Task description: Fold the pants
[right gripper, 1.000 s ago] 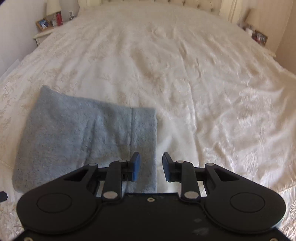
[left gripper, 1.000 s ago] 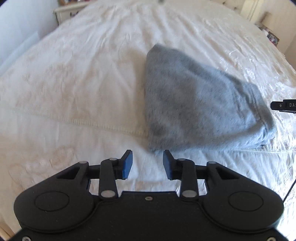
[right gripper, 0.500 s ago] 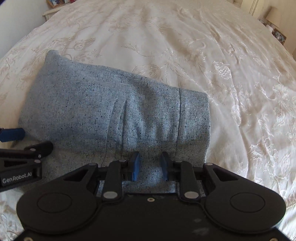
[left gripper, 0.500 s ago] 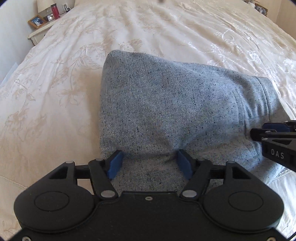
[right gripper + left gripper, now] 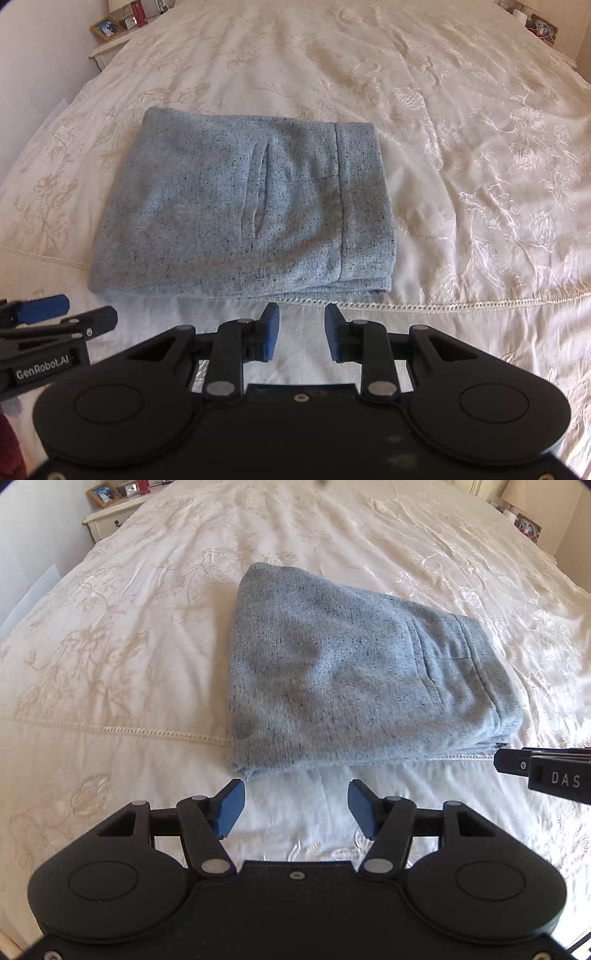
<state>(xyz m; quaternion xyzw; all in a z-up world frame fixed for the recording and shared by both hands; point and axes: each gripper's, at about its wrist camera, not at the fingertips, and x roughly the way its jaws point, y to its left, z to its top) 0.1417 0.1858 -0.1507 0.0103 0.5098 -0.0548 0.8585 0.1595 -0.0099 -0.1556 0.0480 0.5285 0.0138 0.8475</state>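
The grey speckled pants [image 5: 351, 672] lie folded into a thick rectangle on the cream bedspread [image 5: 129, 646], pocket slit and waistband on top [image 5: 258, 192]. My left gripper [image 5: 295, 790] hovers just short of the bundle's near left edge; its jaws stand wide, are closing a little, and hold nothing. My right gripper [image 5: 301, 312] hangs before the near right edge, jaws opening, with only white sheet between them. Each gripper's side shows in the other's view: the right one [image 5: 546, 771], the left one [image 5: 55, 314].
A lace seam [image 5: 443, 304] crosses the bedspread along the pants' near edge. A bedside table [image 5: 110, 517] with a photo frame [image 5: 107, 28] stands at the far left, another with small items [image 5: 539, 26] at the far right. Something dark red [image 5: 7, 443] sits at the lower left.
Half a second ago both grippers were over the pants' near edge with cloth between the jaws; now both have drawn back off the cloth, which lies still.
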